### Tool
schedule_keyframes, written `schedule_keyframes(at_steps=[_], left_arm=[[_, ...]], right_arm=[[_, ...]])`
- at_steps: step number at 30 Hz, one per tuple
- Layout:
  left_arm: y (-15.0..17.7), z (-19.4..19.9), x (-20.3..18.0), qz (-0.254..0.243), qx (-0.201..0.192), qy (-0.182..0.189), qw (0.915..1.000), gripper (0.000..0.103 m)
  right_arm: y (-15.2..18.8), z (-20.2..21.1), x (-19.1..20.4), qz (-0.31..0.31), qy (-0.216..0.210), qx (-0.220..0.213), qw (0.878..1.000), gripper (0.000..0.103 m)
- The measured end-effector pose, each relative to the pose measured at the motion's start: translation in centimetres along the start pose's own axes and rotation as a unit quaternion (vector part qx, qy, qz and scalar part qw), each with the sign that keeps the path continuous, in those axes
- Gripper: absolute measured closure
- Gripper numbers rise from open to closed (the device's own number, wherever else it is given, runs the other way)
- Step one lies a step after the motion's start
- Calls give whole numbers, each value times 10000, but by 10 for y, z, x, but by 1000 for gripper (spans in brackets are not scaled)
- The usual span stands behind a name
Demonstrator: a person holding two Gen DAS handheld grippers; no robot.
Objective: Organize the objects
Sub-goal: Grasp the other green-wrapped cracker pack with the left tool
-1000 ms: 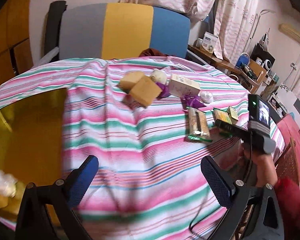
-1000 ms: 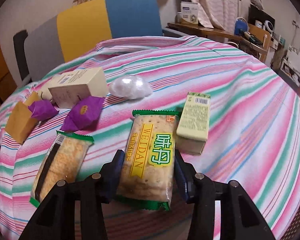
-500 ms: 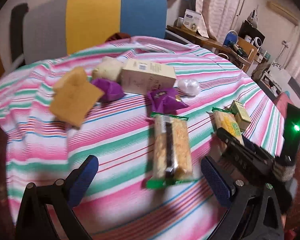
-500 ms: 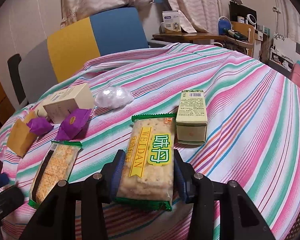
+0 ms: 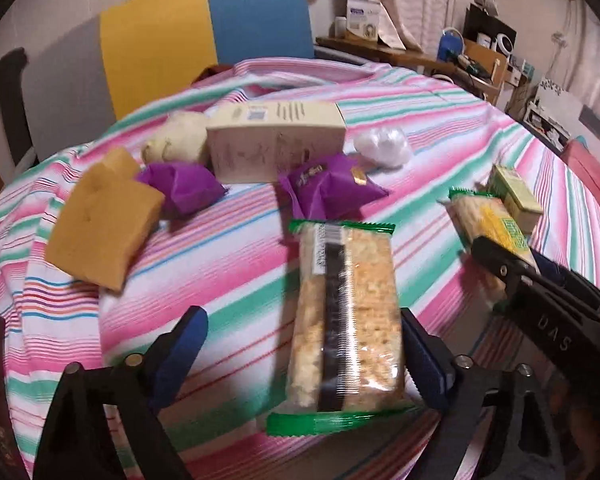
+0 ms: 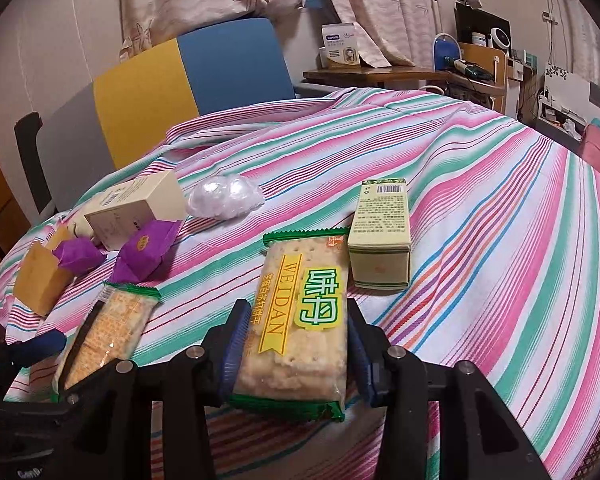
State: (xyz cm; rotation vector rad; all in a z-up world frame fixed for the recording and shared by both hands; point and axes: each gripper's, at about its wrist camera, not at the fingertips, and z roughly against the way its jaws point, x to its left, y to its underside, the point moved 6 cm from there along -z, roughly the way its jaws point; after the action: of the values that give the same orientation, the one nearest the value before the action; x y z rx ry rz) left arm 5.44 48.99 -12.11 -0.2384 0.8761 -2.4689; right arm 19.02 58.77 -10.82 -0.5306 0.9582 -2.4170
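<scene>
Left tongs (image 5: 300, 350) closing around glossy, crinkly green-edged oblong cracker pack (image 5: 346, 316), not gripping yet; right tongs (image 6: 294, 346) clamping yellow-labelled flat cracker pack (image 6: 300, 320), both lying lengthwise, pointing away.

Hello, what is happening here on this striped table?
A person sorts snacks with two hand-held tongs. The right tongs are shut on the WEIDAN cracker pack. The left tongs are closing around a second cracker pack; only the right pad seems to touch it. Other snacks lie on the striped cloth.
</scene>
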Motion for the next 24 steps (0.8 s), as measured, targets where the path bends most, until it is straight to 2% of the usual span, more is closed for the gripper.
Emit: schedule_keyframes(at_steps=[2, 5, 9, 11, 14, 15, 17, 19, 24], left_arm=[[-2, 1, -3, -89, -40, 48, 9999, 32], [-1, 3, -10, -275, -94, 111, 9995, 42], [1, 3, -12, -334, -115, 103, 9993, 41], [0, 1, -10, -277, -77, 175, 9994, 30], [-1, 0, -9, -237, -87, 249, 9994, 30], [1, 2, -10, -249, -116, 229, 9994, 31], [2, 4, -11, -260, -195, 177, 9993, 46], [3, 6, -11, -280, -259, 179, 9991, 56], [8, 12, -5, -215, -370, 149, 9990, 56]], right_arm=[[0, 0, -1, 12, 12, -1, 10000, 57], [1, 0, -1, 27, 26, 1, 10000, 56], [1, 0, 0, 67, 57, 23, 10000, 56], [1, 0, 0, 84, 76, 24, 9999, 56], [1, 0, 0, 92, 80, 24, 9999, 57], [1, 0, 0, 94, 83, 24, 9999, 57], [1, 0, 0, 112, 92, 22, 9999, 56], [1, 0, 0, 140, 120, 19, 9998, 57], [1, 0, 3, 225, 213, 3, 9995, 57]])
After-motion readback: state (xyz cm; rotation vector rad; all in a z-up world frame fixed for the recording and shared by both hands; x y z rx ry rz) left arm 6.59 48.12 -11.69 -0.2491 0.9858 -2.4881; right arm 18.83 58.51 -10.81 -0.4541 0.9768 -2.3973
